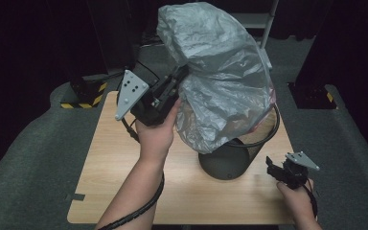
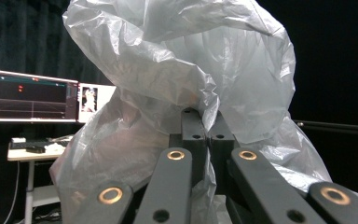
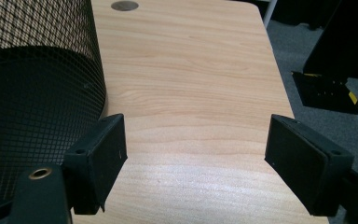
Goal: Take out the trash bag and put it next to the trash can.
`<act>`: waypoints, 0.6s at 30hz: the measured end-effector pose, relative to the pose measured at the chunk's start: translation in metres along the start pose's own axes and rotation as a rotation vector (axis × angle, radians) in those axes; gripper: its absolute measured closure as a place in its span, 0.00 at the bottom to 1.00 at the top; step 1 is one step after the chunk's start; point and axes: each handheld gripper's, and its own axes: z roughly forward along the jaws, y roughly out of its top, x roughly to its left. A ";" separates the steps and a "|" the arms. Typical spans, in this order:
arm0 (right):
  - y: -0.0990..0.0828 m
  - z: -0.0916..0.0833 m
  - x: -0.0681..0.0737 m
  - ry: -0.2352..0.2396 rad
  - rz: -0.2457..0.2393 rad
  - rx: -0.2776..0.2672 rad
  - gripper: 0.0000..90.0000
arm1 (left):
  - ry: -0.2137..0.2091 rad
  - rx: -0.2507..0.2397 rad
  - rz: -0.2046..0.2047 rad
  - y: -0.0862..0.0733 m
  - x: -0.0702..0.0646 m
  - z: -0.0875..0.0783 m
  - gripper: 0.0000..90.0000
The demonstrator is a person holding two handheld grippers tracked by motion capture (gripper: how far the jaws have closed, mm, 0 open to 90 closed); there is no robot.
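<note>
Bag coming out of the bin — one set of tongs pinching, one standing by

Nearest the person, the right gripper (image 1: pixel 274 168) is resting low at the table (image 1: pixel 124 191) edge beside the mesh bin (image 3: pixel 37 93), its jaws spread with nothing between them — likely ready to steady the bin. Farther in, the left gripper (image 1: pixel 175 84) is pinching a fold of the grey plastic bag (image 1: pixel 220 81), jaws pressed together on the film, holding it high so the liner is hanging above the bin's rim.
</note>
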 end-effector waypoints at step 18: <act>-0.006 0.009 0.002 -0.017 -0.006 0.051 0.22 | 0.095 -0.047 0.009 0.022 0.035 -0.045 0.99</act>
